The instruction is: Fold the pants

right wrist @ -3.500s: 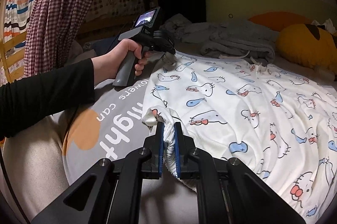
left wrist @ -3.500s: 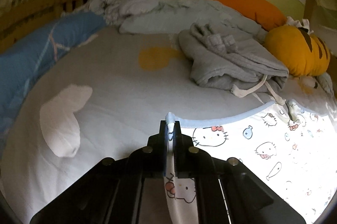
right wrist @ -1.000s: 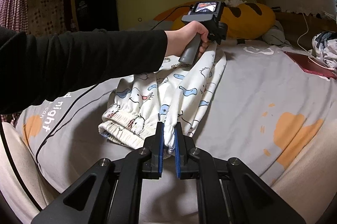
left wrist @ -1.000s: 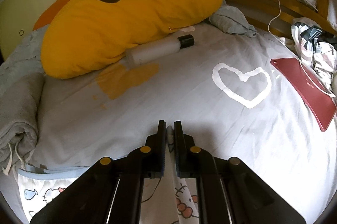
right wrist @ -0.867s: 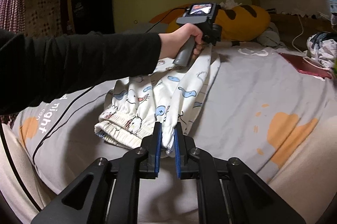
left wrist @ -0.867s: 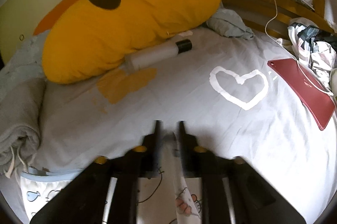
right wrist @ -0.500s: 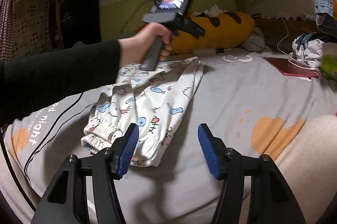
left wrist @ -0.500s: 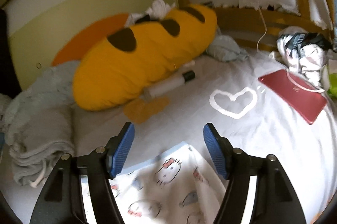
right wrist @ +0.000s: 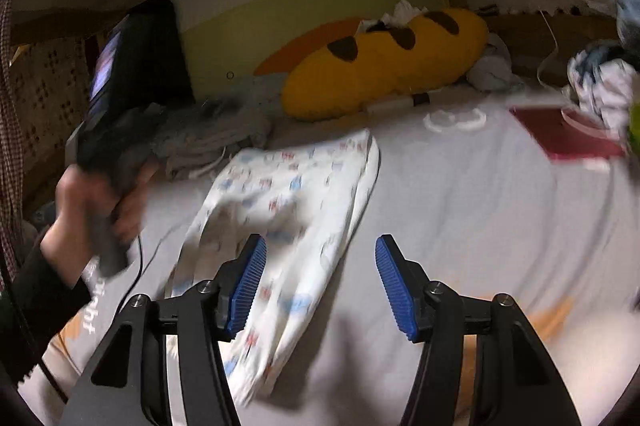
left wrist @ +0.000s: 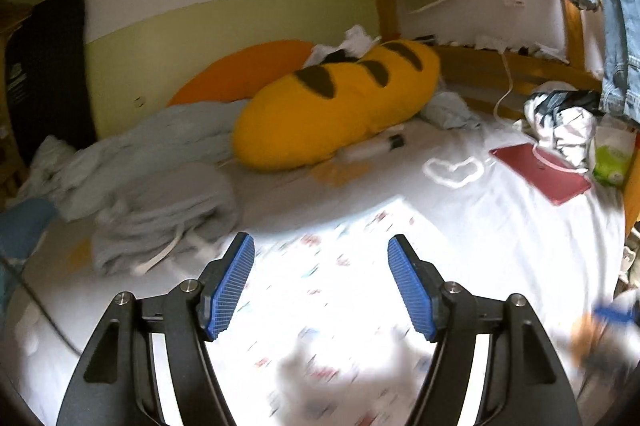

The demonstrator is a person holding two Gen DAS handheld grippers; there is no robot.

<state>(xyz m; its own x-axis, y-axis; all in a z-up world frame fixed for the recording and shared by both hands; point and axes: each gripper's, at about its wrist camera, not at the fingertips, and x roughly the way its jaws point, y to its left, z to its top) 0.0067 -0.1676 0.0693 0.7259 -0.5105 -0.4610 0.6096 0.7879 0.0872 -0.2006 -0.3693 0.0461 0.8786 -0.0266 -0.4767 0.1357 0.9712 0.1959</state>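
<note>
The white cartoon-print pants [right wrist: 292, 201] lie folded lengthwise on the grey bed sheet [right wrist: 460, 193], waistband end far, cuffs near. They also show, blurred and overexposed, in the left wrist view [left wrist: 328, 290]. My left gripper [left wrist: 320, 286] is open and empty above the pants. It shows held in a hand at the left of the right wrist view [right wrist: 116, 129]. My right gripper [right wrist: 318, 278] is open and empty, raised over the pants' near right edge.
A yellow bread-shaped pillow [left wrist: 340, 101] and an orange pillow [left wrist: 240, 69] lie at the headboard. Grey clothes [left wrist: 160, 209] are piled at left. A bottle [left wrist: 372, 147], a red tablet [left wrist: 544, 173], crumpled clothes [left wrist: 564, 117] and hanging jeans [left wrist: 616, 5] are at right.
Both grippers opened and let go of the pants, then lifted and drew back. The pants now lie folded lengthwise on the bed. The left hand moved left.
</note>
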